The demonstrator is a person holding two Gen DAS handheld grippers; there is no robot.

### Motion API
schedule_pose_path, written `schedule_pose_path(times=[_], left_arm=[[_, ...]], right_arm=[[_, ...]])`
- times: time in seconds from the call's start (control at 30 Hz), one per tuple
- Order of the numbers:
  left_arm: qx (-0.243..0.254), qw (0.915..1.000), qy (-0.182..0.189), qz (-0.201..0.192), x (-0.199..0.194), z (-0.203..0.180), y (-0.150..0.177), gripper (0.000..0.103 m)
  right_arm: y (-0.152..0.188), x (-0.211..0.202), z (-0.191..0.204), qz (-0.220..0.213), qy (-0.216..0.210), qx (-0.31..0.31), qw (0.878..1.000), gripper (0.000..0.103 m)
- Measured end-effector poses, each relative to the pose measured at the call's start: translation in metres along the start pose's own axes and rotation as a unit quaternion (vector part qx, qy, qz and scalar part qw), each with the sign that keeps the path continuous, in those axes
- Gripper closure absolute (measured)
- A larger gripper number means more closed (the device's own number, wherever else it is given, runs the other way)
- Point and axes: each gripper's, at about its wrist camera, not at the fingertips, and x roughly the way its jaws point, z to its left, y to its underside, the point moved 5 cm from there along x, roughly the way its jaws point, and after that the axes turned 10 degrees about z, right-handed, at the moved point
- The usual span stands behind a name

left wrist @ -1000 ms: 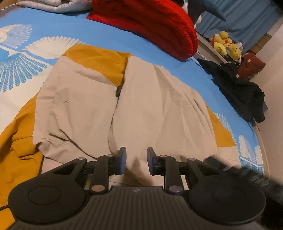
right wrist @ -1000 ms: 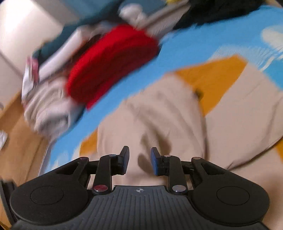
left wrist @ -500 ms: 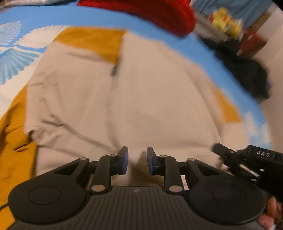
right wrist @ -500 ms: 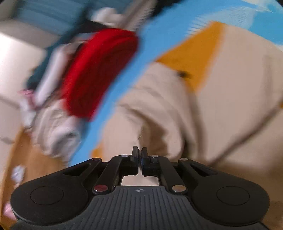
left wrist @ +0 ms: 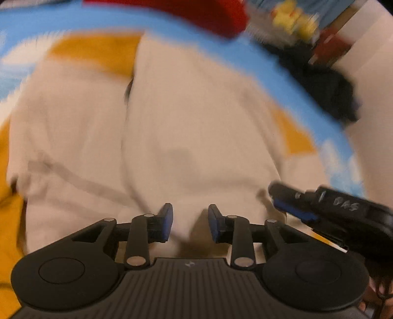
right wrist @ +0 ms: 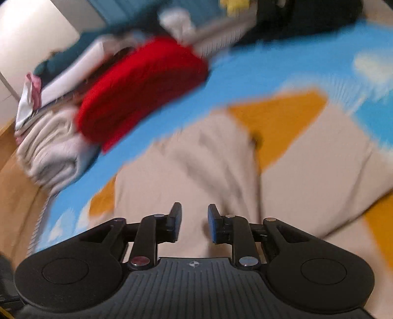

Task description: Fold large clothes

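In the left wrist view, blurred by motion, we see the left gripper (left wrist: 190, 224) at six o'clock, its jaws apart with a clear gap. They have just been opening further, and nothing is pinched between them; the cloth lies behind the gap, under the pads. The beige and mustard garment (left wrist: 196, 137) fills the middle of the picture, spread on the blue bedsheet (left wrist: 258, 59), with mustard patches at eleven o'clock and at three o'clock. A seam or opening runs down the garment from twelve towards six o'clock. The right gripper (left wrist: 277, 196) comes in from four o'clock, its tip just over the garment's near edge; from here we cannot tell how wide it stands. A red folded garment (left wrist: 196, 12) lies at twelve o'clock, yellow plush toys (left wrist: 294, 19) at one o'clock and a black garment (left wrist: 326, 86) at two o'clock.

In the right wrist view, also blurred, we see the right gripper (right wrist: 194, 222) at six o'clock, jaws apart, just opened again, and holding nothing. The same garment (right wrist: 245, 176) lies below and ahead of it, from six to three o'clock. The red garment (right wrist: 142, 88) sits at eleven o'clock, beside a grey folded pile (right wrist: 51, 147) at nine o'clock, on the sheet (right wrist: 270, 73).
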Motion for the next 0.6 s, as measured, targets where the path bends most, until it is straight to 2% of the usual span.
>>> schedule_pose_path(times=[0.03, 0.07, 0.1, 0.17, 0.27, 0.4, 0.5, 0.6], left_arm=[[-0.002, 0.9996, -0.027, 0.008, 0.003, 0.003, 0.002, 0.069], [-0.002, 0.9989, -0.046, 0.007, 0.001, 0.005, 0.002, 0.068], [-0.001, 0.9988, -0.049, -0.001, -0.005, 0.005, 0.001, 0.068], [-0.002, 0.9992, -0.032, -0.025, -0.023, 0.002, -0.005, 0.068], [0.004, 0.9975, -0.019, -0.068, -0.055, -0.002, -0.008, 0.068], [0.030, 0.9907, -0.021, -0.131, -0.100, -0.013, -0.003, 0.068], [0.060, 0.9821, -0.017, -0.178, -0.139, -0.022, 0.009, 0.068], [0.091, 0.9718, -0.005, -0.217, -0.183, -0.032, 0.037, 0.068]], right_arm=[[0.004, 0.015, -0.011, 0.043, 0.033, 0.013, 0.998, 0.080], [0.008, 0.023, -0.022, 0.070, 0.069, 0.021, 0.995, 0.090], [0.010, 0.025, -0.031, 0.080, 0.089, 0.035, 0.992, 0.095], [0.004, 0.014, -0.035, 0.062, 0.084, 0.059, 0.993, 0.091], [-0.014, -0.022, -0.016, -0.006, 0.082, 0.007, 0.997, 0.081], [-0.026, -0.076, -0.003, -0.092, 0.053, -0.030, 0.994, 0.081], [-0.026, -0.120, 0.007, -0.152, 0.042, -0.082, 0.984, 0.081], [-0.023, -0.166, 0.016, -0.204, 0.034, -0.138, 0.969, 0.081]])
